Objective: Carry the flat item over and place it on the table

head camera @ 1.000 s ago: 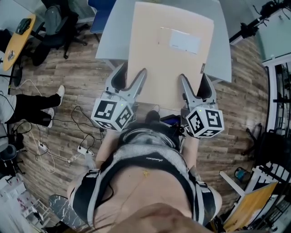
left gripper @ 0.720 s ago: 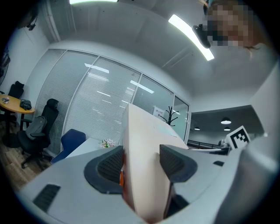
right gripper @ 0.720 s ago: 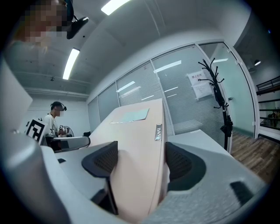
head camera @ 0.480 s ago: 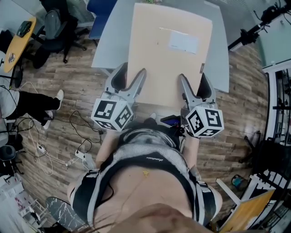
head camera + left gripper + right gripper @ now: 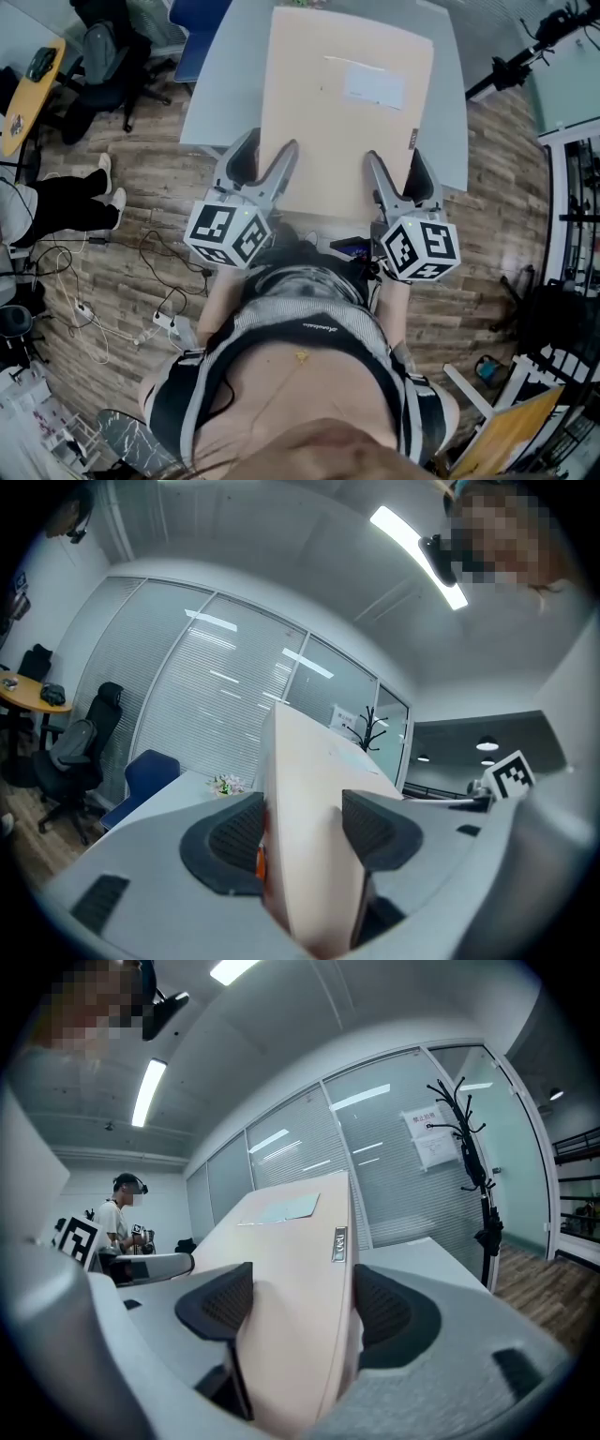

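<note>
A flat beige cardboard box [image 5: 342,112] with a white label is held level over the grey table [image 5: 450,103]. My left gripper [image 5: 265,164] is shut on the near left edge of the box [image 5: 305,827]. My right gripper [image 5: 394,173] is shut on the near right edge of the box [image 5: 300,1279]. In both gripper views the jaws press on the box from either side. The far end of the box reaches past the top of the head view. The box hides most of the tabletop.
A blue chair [image 5: 192,28] stands at the table's far left corner, and a black office chair [image 5: 103,56] and a round yellow table [image 5: 28,89] lie further left. Cables and a power strip [image 5: 169,319] lie on the wood floor. A person's legs [image 5: 56,202] show at left.
The box and both grippers have moved a little further forward over the table. The legs at the left have shifted.
</note>
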A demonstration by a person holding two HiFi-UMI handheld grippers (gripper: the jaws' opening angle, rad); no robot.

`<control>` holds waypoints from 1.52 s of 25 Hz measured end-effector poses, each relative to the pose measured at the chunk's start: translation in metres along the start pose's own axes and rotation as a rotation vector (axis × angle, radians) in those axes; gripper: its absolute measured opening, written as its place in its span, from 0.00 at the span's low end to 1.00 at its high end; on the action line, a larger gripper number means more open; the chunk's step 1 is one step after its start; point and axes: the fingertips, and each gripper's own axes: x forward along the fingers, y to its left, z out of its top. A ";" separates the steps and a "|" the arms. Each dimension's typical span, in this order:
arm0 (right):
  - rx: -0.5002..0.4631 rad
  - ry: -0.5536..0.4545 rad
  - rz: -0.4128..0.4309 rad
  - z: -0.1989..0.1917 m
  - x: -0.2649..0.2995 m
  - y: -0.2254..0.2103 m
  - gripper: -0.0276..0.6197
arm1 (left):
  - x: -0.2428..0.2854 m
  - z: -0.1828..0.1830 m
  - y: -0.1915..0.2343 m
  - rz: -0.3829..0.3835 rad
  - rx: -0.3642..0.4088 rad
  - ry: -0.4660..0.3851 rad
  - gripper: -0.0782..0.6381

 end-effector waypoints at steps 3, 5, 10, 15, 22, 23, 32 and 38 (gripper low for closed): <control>0.002 0.005 -0.008 0.000 0.005 -0.004 0.57 | 0.006 -0.003 0.002 -0.004 -0.003 0.006 0.46; 0.005 0.005 -0.013 -0.001 0.010 -0.005 0.57 | 0.011 -0.003 0.006 -0.007 -0.007 0.010 0.46; 0.009 -0.004 -0.038 0.002 0.030 -0.007 0.57 | 0.030 0.001 0.022 -0.030 -0.010 0.014 0.46; 0.013 -0.013 -0.079 0.011 0.057 -0.018 0.56 | 0.064 0.009 0.038 -0.074 -0.021 0.020 0.46; 0.016 -0.024 -0.128 0.023 0.108 -0.042 0.56 | 0.124 0.018 0.064 -0.109 -0.010 0.036 0.46; 0.017 -0.025 -0.133 0.024 0.115 -0.045 0.56 | 0.132 0.020 0.068 -0.113 -0.010 0.038 0.46; 0.028 -0.019 -0.177 0.029 0.176 -0.064 0.55 | 0.192 0.026 0.104 -0.149 -0.012 0.066 0.46; 0.040 -0.017 -0.193 0.030 0.202 -0.067 0.55 | 0.214 0.029 0.123 -0.162 -0.007 0.081 0.46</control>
